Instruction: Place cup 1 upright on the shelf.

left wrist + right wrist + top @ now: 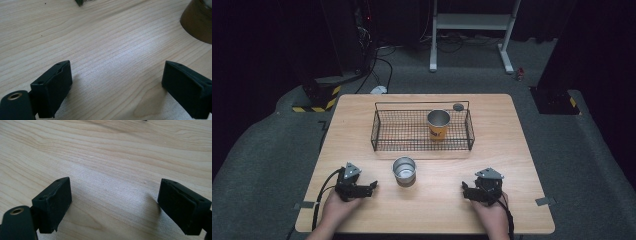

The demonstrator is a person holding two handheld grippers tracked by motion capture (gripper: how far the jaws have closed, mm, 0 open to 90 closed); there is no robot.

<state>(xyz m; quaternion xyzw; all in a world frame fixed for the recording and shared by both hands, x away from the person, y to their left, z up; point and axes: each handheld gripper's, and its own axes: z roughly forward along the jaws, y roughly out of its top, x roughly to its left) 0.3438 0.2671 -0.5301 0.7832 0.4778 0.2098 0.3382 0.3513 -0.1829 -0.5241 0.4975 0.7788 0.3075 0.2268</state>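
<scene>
**A:** Both hands are low at the near edge of the bench [362,220]. The left hand-held gripper [373,186] has its jaws spread with nothing but bare wood between them, and the right hand-held gripper [465,190] is the same: parted wide, holding nothing.

**B:** So which thing are they after?

**A:** My bet is the steel cup [404,171]. It stands upright on the bench between the two of them, nearer the left one. In the left gripper view a rounded brownish wall [197,22] pokes in at the top right corner; that is probably this cup, though so little shows that I wouldn't swear to it.

**B:** And the other one?

**A:** The orange-banded cup [438,124] already stands inside the wire basket [377,131], towards its right end, well apart from both grippers. There is a small dark disc [458,107] just behind the basket too.

**B:** How would the near cup take a grip?

**A:** Thin metal, I'd judge: light, stiff, empty as far as I can see, and smooth enough to slip. It won't break, but it could tip or skate if nudged on one side. I'd put one jaw inside the rim and one outside, pinching the wall, or else span the body low down and square. Squeeze firmly, lift straight.
</scene>
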